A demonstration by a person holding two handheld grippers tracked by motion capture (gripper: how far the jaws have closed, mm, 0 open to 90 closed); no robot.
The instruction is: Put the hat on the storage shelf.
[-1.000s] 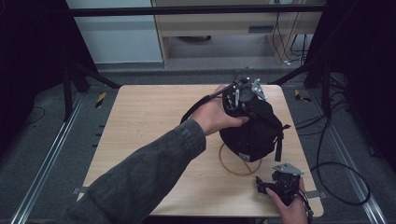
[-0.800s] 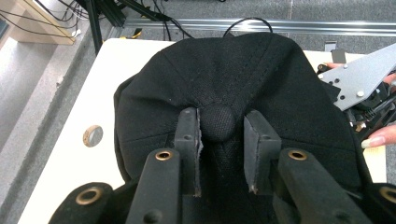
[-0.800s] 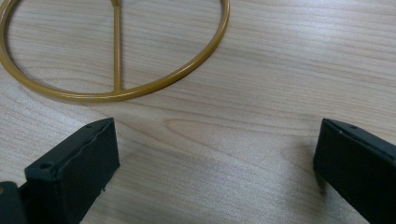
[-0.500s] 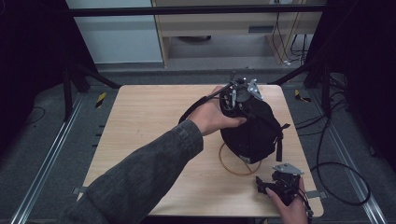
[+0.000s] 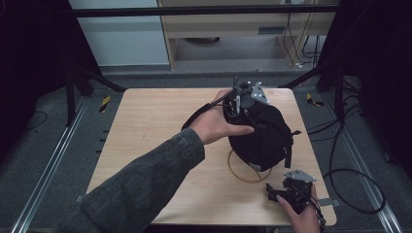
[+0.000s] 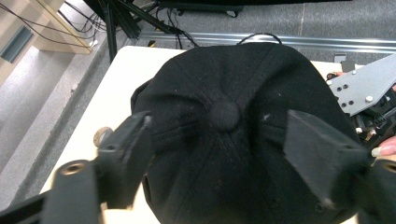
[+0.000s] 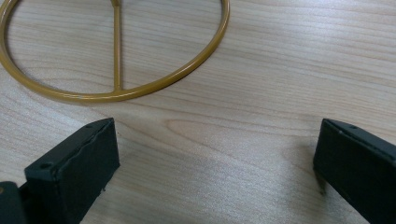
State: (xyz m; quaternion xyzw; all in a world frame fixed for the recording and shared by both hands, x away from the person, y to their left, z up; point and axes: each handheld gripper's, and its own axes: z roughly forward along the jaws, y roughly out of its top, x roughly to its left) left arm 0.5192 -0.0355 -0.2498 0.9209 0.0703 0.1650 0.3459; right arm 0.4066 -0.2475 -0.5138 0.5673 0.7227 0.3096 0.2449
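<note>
Cap: black cap [image 6: 224,116], crown up with its top button in the middle of the left gripper view; perched on a stand at the far right part of the table [image 5: 145,126].
Cap, high view: dark dome [image 5: 265,136] right of centre, a strap hanging down its right side.
Stand: gold wire ring [image 7: 116,91] flat on the wood with one straight spoke across it; upper part hidden under the cap, so the exact seating is hard to tell.
Ring, high view: peeks out from under the near edge of the cap [image 5: 243,172].
Left gripper: over the far top of the cap [image 5: 243,99], grey plate uppermost, held in the left hand [image 5: 218,126], whose sleeve runs in from the lower left.
Left jaws: apart, one either side of the crown, just been opening; cap fabric between them, pads seemingly not pressing on it.
Right gripper: near the front right corner of the table [image 5: 279,194], held low in the right hand [image 5: 301,213], well apart from the cap.
Right jaws: wide apart, bare wood between them, just short of the ring.
Surroundings: grey floor and cables around the table.
</note>
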